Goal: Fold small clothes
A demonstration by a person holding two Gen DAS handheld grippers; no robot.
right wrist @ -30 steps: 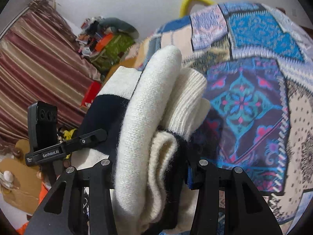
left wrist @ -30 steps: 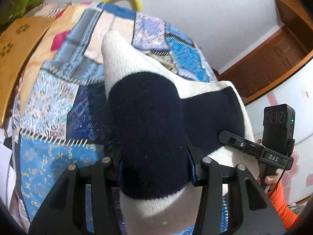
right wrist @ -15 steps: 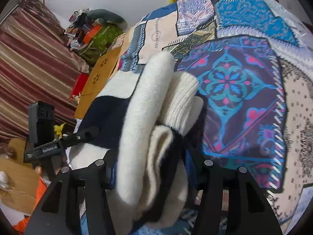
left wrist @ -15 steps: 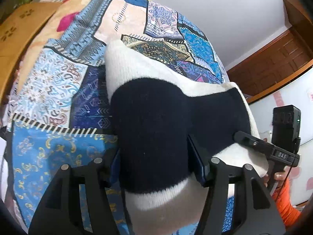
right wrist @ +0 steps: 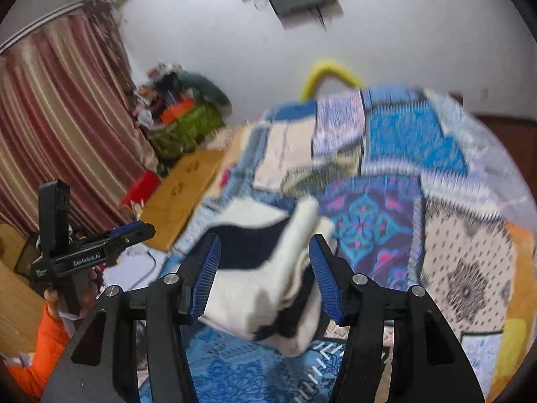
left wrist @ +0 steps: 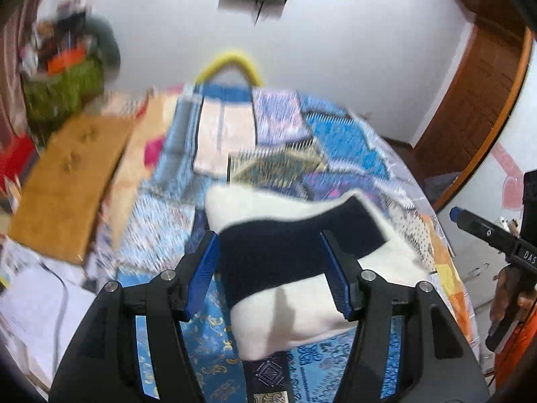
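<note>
My left tongs point(left wrist: 270, 272) stand released, blue pads clear of the folded cream-and-navy knitted garment point(left wrist: 302, 268) that lies on the patchwork bedspread point(left wrist: 335, 141) just beyond and below their tips. My right tongs point(right wrist: 265, 272) are released too, the folded stack point(right wrist: 268, 288) showing between their blue pads point(right wrist: 208, 278) without being pressed. Both pairs have just been opening.

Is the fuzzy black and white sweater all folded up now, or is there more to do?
Mostly done, it looks like: the sweater lies on the quilt as a thick folded bundle. In hand: nothing. The left gripper and right gripper have just been opening; the sweater sits between their pads, but they no longer press it. Left: maybe tidying it. No other clothes to fold are in view.
</note>
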